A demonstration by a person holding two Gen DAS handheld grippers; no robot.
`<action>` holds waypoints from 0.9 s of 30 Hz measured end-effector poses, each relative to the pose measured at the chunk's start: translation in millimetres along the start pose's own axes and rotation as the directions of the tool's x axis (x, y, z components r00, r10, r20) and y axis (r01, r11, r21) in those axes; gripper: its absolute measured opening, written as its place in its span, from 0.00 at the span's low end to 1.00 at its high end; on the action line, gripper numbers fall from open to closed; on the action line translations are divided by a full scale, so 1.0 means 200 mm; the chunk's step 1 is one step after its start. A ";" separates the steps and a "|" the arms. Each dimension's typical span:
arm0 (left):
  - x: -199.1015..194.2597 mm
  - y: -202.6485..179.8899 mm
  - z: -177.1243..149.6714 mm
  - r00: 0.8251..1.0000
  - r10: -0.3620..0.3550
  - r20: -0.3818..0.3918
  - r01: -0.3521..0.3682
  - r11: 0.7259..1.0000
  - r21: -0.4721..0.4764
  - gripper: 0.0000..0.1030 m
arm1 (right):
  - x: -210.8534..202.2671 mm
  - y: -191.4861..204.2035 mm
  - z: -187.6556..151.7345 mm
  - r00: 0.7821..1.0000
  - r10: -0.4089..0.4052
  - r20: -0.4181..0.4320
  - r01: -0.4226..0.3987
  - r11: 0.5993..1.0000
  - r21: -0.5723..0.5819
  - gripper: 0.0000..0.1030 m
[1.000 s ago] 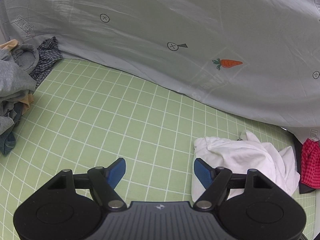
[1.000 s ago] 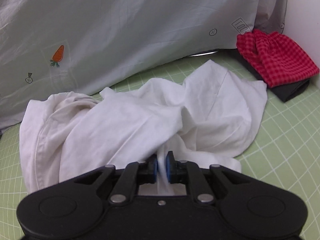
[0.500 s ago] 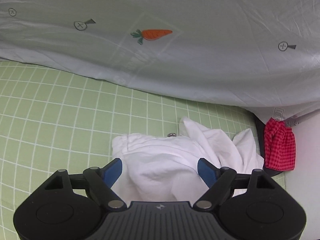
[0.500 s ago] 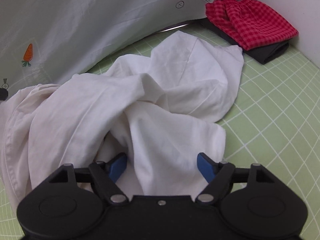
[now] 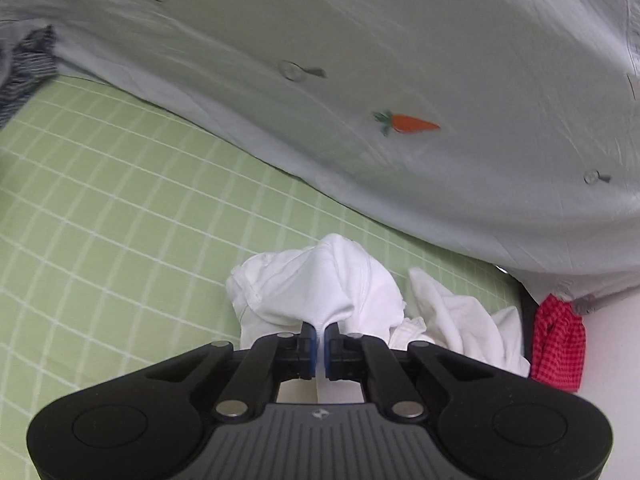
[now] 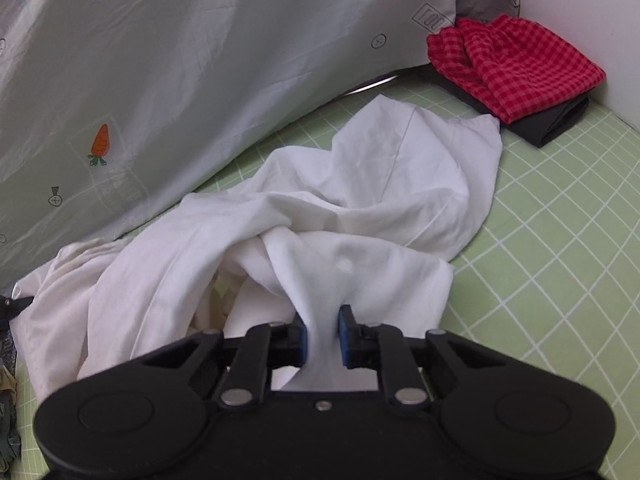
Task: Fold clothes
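A: Left gripper point(image 5: 320, 334)?
B: Clamped on a fold of white shirt point(image 5: 320, 280).
A: Right gripper point(image 6: 323, 330)?
B: Pinching same shirt point(image 6: 360, 216), crumpled on green grid mat point(image 6: 560, 248), near red checked cloth point(image 6: 516, 64).

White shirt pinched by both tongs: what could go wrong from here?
1. The white shirt is bunched, so either tongs may hold several layers and lifting could leave it twisted.
2. It lies close to the red checked cloth and the gray sheet; spreading could drag them.
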State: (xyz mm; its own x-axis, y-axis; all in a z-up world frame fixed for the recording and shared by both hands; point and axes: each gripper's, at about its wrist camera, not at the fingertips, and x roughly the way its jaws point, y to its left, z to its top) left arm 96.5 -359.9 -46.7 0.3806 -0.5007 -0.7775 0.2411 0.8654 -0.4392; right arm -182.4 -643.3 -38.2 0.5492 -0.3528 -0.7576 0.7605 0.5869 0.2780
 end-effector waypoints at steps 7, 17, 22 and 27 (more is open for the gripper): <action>-0.53 0.55 -0.13 0.955 0.266 0.128 -0.242 0.953 -0.180 0.05 | -0.21 0.19 -0.10 0.992 0.127 -0.015 -0.128 0.987 -0.100 0.12; -0.70 0.79 -0.40 0.944 0.319 0.087 -0.289 0.924 -0.252 0.20 | -0.29 0.19 -0.25 0.995 0.088 -0.051 -0.092 0.993 -0.074 0.50; -0.69 0.80 -0.43 0.955 0.284 0.081 -0.253 0.928 -0.274 0.45 | -0.29 0.03 -0.22 1.000 0.012 0.010 -0.012 0.999 0.035 0.71; -0.66 0.82 -0.45 0.985 0.162 0.056 -0.129 0.916 -0.380 0.47 | -0.09 -0.21 -0.19 0.998 0.031 -0.062 -0.014 0.964 0.267 0.73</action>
State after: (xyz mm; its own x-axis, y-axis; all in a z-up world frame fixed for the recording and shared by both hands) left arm 5.3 -149.5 -57.6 0.4640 -0.3538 -0.8121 -0.1680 0.8650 -0.4728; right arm -237.2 -634.0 -58.3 0.5502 -0.2886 -0.7836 0.8178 0.3757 0.4359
